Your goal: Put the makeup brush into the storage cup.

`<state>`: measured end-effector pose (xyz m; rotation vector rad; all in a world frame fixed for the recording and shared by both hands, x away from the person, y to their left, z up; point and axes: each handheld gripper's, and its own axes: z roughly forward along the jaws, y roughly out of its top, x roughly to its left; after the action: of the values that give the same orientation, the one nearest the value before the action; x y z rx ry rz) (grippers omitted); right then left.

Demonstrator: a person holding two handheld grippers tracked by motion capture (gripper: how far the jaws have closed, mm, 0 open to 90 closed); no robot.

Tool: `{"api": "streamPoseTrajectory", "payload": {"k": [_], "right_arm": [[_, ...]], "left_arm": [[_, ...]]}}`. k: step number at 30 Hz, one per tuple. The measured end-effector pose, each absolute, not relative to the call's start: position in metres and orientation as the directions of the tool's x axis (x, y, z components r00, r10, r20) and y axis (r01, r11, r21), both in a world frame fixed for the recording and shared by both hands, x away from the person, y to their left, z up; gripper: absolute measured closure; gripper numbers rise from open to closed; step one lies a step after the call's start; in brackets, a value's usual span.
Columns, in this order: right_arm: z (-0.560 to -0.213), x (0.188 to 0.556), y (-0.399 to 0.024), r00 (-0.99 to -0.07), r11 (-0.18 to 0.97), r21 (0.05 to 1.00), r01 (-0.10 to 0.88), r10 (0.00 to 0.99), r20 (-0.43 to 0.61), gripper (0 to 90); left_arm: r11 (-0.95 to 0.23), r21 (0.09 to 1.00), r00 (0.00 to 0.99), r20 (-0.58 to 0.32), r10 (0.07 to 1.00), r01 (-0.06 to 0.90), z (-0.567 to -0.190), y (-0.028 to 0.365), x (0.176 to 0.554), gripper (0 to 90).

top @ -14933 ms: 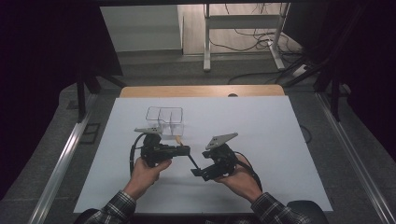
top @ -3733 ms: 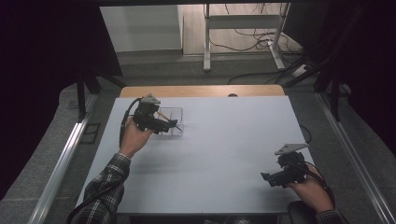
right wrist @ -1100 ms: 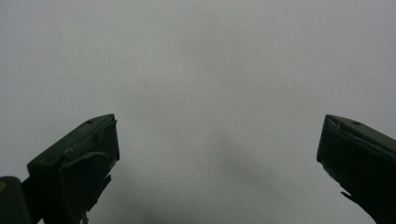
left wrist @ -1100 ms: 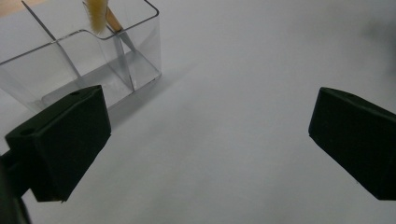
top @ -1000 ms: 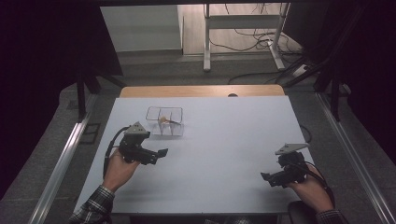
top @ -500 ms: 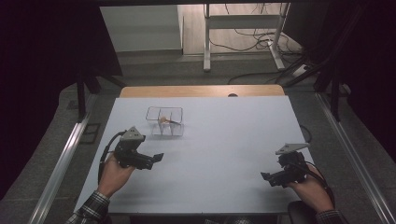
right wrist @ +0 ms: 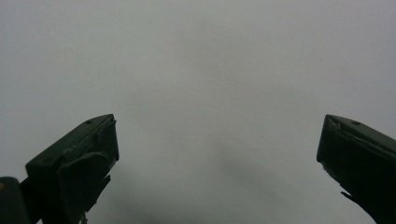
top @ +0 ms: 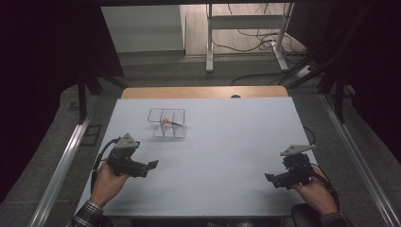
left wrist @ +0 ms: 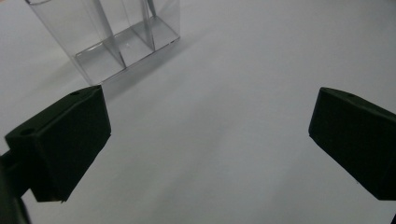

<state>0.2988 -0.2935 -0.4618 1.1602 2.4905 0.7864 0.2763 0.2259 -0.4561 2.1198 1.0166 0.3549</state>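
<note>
**Both claws wide apart, clear box standing alone on the counter**

We saw the left claw point(top: 152, 164) in the lower left of the high view, held low over the white counter point(top: 227, 142), its jaws spread wide and holding nothing. In the left gripper view the two black jaws stood far apart at the left and right edges of the frame, with bare counter between them. The right claw point(top: 269, 178) sat in the lower right of the high view, well apart from the left one, and its jaws were likewise wide and empty; the right gripper view gave us only plain pale counter between them.

The clear plastic box point(top: 166, 122) stood upright in the upper left part of the counter, above and a little to the right of the left claw and apart from it. Its long axis ran left to right in the high view, and thin walls split it into compartments. In the left gripper view the box point(left wrist: 116, 37) filled the upper left corner, open side up. A small pale brown object point(top: 165, 121) lay inside it, near the middle; we could not tell which compartment held it, nor what it was.

We could read no brand, label or writing on the box, the claws or the counter.
</note>
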Motion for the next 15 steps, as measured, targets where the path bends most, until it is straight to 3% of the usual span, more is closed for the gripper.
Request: {"api": "streamPoseTrajectory", "payload": {"k": [15], "right_arm": [[-0.461,0.299,-0.294,-0.628,0.52,0.592,0.616,0.778,-0.029,0.0]], "left_arm": [[-0.4,0.708,0.606,-0.05,0.794,0.582,-0.46,0.247,0.26,0.0]]}}
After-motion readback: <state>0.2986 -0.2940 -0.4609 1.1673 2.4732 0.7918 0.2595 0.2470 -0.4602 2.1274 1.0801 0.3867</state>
